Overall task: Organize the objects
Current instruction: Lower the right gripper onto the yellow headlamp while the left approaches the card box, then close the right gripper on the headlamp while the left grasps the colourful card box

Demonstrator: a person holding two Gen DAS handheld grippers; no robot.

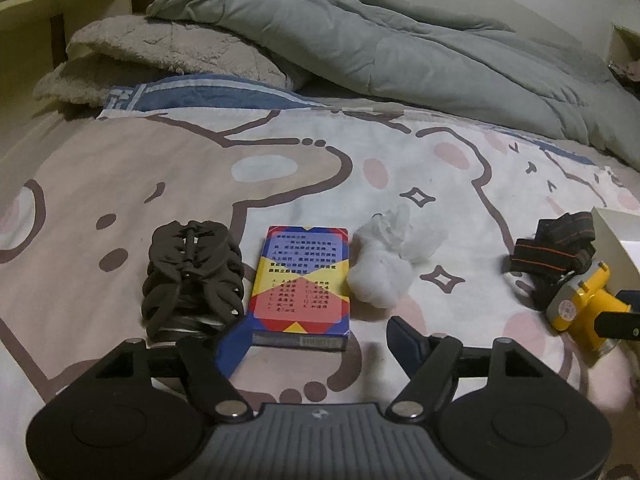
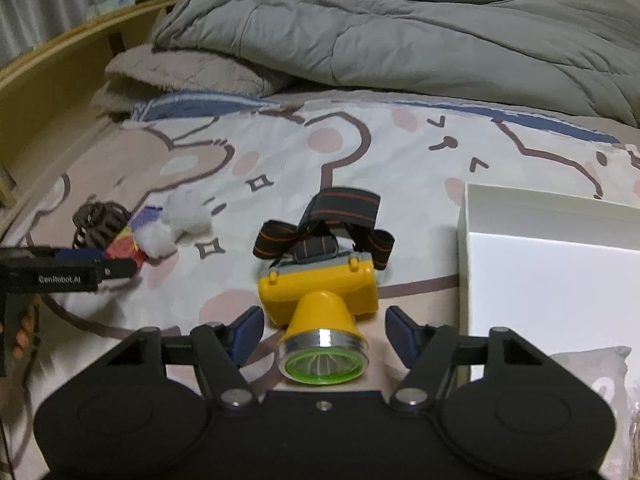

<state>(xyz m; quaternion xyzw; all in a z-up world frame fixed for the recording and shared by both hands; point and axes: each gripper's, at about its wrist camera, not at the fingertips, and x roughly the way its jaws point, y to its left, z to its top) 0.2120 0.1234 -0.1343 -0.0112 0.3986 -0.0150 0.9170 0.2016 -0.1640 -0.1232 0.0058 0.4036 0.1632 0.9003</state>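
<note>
On the bear-print bedsheet lie a dark bundle of hair ties (image 1: 193,276), a colourful card box (image 1: 303,285), a white cotton wad (image 1: 384,268) and a yellow headlamp (image 2: 320,304) with a striped strap. My left gripper (image 1: 316,344) is open, its fingers either side of the near end of the card box. My right gripper (image 2: 325,330) is open around the headlamp's lens end, fingers apart from it. The headlamp also shows in the left wrist view (image 1: 576,284). The left gripper shows at the left edge of the right wrist view (image 2: 68,270).
A white open box (image 2: 552,276) stands on the bed right of the headlamp. A grey duvet (image 1: 400,48) and beige blanket (image 1: 160,60) are piled at the back. A wooden bed frame (image 2: 60,68) runs along the left.
</note>
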